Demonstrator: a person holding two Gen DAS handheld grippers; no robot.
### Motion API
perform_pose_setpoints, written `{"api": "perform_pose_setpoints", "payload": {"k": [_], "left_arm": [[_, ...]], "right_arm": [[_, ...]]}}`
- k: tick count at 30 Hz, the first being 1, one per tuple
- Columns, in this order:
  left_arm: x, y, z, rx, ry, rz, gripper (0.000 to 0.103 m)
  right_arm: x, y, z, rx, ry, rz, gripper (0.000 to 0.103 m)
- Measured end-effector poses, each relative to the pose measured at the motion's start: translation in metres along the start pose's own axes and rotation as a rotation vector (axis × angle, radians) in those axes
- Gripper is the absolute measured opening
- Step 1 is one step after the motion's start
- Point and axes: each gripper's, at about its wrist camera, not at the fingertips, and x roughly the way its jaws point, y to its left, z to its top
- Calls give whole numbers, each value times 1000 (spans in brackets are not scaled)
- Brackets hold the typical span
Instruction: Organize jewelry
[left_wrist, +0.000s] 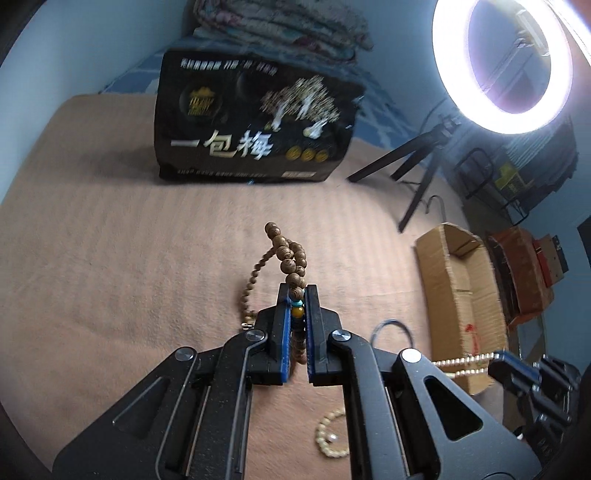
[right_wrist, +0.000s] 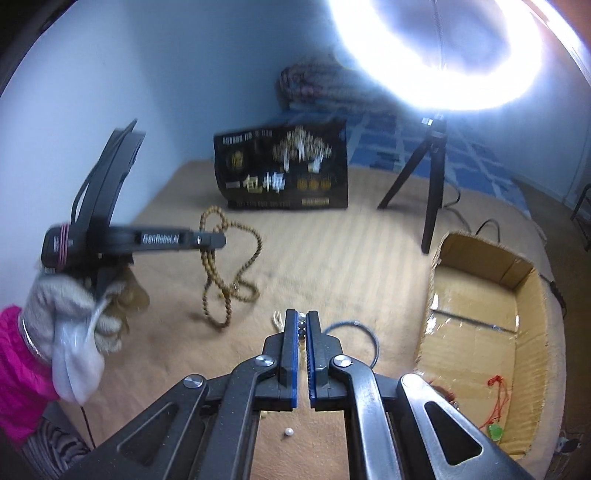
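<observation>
Left gripper (left_wrist: 297, 295) clamps the wooden bead strand (left_wrist: 291, 258); right gripper (right_wrist: 302, 321) clamps silver beads (right_wrist: 301, 325).

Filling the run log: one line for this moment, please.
left hand-held gripper: shut on brown wooden bead necklace | right hand-held gripper: shut on silvery bead strand | open cardboard box: beside

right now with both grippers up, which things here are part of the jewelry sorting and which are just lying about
Part of the job:
- brown wooden bead strand, clamped in the left gripper
- silver bead strand, clamped in the right gripper
- pale bead bracelet
- cardboard box, red cord inside

Just lying about:
- black snack bag
- ring light, tripod
- folded blankets
</observation>
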Motion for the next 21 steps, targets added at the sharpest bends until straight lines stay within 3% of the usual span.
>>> {"api": "perform_pose_setpoints", "payload": {"k": [8, 21], "left_arm": [[-32, -34, -3, 40, -52, -56, 4], [-60, -105, -8, 134, -81, -157, 4]], "right_arm": [[-39, -1, 15, 5, -108, -7, 1], [-97, -37, 24, 79, -247, -73, 1]]}}
